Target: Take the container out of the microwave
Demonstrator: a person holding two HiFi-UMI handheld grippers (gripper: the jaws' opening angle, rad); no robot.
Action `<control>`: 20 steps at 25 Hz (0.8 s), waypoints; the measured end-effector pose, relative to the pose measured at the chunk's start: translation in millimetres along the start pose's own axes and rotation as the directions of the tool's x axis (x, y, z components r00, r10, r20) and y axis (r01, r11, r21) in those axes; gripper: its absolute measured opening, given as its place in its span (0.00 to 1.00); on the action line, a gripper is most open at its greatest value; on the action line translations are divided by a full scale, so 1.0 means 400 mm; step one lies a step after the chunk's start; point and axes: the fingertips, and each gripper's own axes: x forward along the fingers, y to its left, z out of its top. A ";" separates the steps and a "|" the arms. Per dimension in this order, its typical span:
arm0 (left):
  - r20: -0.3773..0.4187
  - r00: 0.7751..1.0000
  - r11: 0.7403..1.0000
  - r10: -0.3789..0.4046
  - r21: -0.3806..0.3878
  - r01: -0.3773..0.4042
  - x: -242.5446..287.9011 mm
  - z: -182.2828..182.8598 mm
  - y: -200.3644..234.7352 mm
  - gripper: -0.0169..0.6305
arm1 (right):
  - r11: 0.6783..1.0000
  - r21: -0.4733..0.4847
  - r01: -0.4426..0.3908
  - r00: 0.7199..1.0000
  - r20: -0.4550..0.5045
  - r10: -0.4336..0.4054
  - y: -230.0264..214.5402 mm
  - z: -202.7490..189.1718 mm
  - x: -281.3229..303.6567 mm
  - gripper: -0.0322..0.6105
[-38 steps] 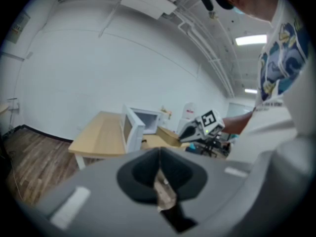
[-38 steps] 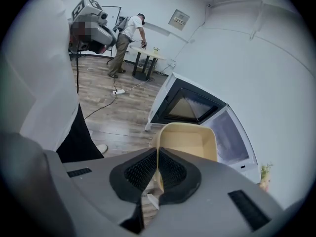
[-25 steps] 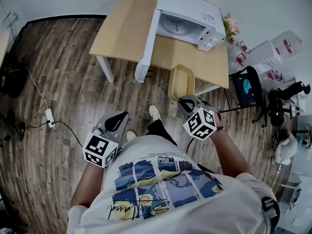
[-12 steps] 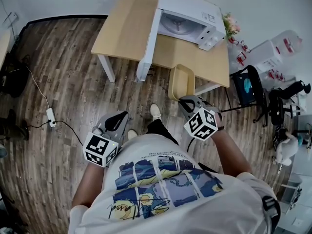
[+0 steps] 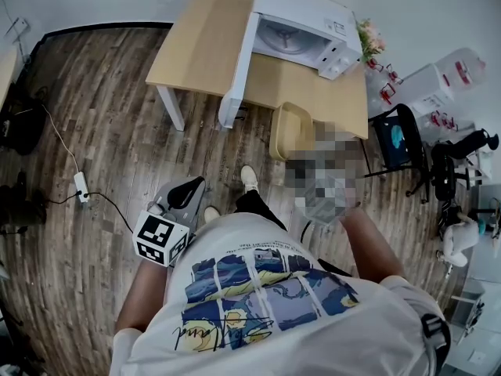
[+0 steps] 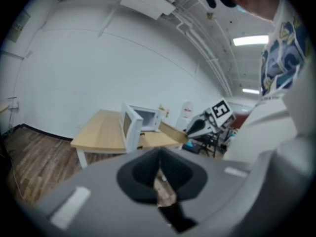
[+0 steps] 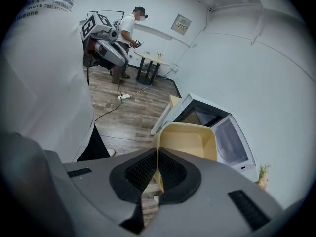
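Observation:
The white microwave (image 5: 301, 30) stands on the wooden table (image 5: 203, 45) with its door (image 5: 237, 73) swung open; only the turntable shows inside. The yellow container (image 5: 290, 131) hangs at the table's front edge, outside the microwave. My right gripper (image 7: 157, 169) is shut on the rim of the container (image 7: 190, 139); in the head view a blurred patch covers that gripper. My left gripper (image 5: 184, 194) is low at my left side, far from the table. Its jaws (image 6: 159, 169) are shut with nothing between them.
A cable and power strip (image 5: 78, 185) lie on the wood floor at the left. A black chair (image 5: 399, 143) and water jugs (image 5: 438, 81) stand right of the table. Flowers (image 5: 368, 41) sit beside the microwave. A person (image 7: 129, 33) stands at a small far table (image 7: 150, 58).

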 end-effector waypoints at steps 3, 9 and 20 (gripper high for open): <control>0.000 1.000 1.000 -0.002 -0.001 0.002 0.003 0.000 -0.004 0.05 | 1.000 0.001 -0.002 1.000 0.002 0.002 0.003 -0.002 -0.001 0.07; -0.005 1.000 1.000 -0.002 -0.002 0.002 0.006 -0.002 -0.002 0.05 | 1.000 0.001 -0.007 1.000 -0.001 0.007 0.004 -0.007 0.001 0.07; -0.016 1.000 1.000 -0.002 -0.004 0.002 0.036 0.006 0.009 0.05 | 1.000 0.004 -0.018 1.000 -0.006 0.018 -0.022 -0.023 0.018 0.07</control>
